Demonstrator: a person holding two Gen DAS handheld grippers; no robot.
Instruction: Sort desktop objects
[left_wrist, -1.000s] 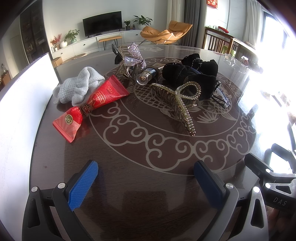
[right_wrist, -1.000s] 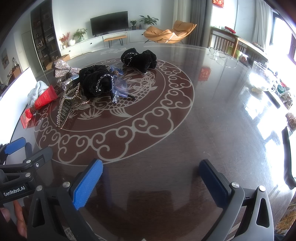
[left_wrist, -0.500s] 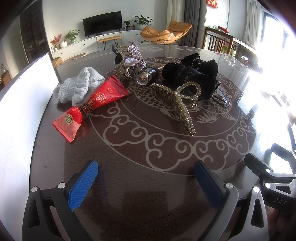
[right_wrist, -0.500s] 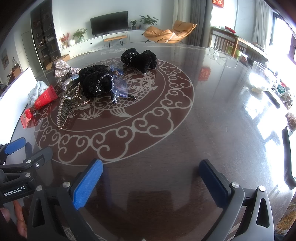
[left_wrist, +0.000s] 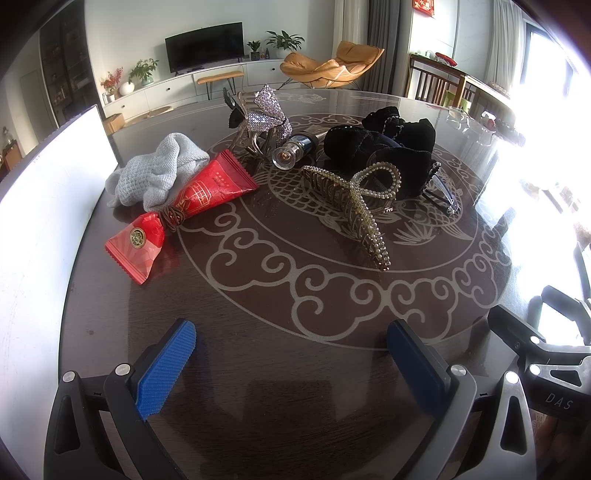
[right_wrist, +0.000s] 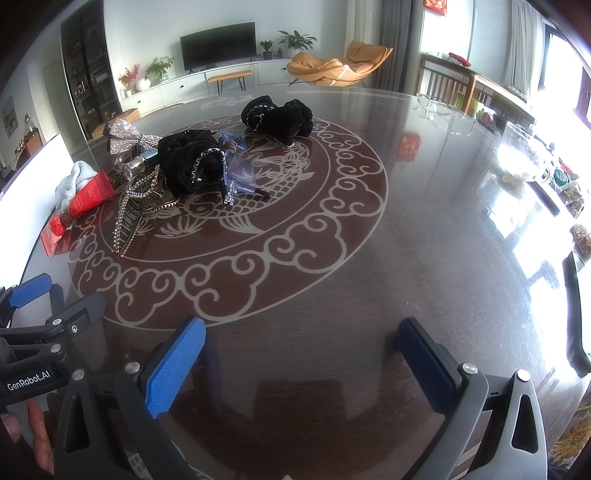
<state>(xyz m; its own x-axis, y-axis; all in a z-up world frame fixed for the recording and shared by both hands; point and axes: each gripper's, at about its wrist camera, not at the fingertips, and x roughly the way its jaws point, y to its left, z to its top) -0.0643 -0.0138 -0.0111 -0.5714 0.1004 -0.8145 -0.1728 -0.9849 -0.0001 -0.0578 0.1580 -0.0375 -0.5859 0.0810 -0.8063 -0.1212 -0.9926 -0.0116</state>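
Left hand-held gripper: jaws wide apart, empty, low over the near edge of the surface.
Right hand-held gripper: jaws likewise spread, holding nothing, over bare wood.
Pearl claw clip: nearest item ahead of the left hand-held gripper, a little right of centre, well apart from its tips; likely light, stiff, brittle teeth; best pinched across the looped spine.
Red tube: ahead-left, its crimped end overlapping the grey knit cloth; probably soft and light, film possibly slick; take the body mid-length.
Small glass bottle: on its side behind the clip; fragile, may roll.
Rhinestone bow clip: farthest back, upright.
Black scrunchies: soft, compressible, any grip serves; far ahead-left of the right hand-held gripper.
Clear blue clip: against the scrunchies.
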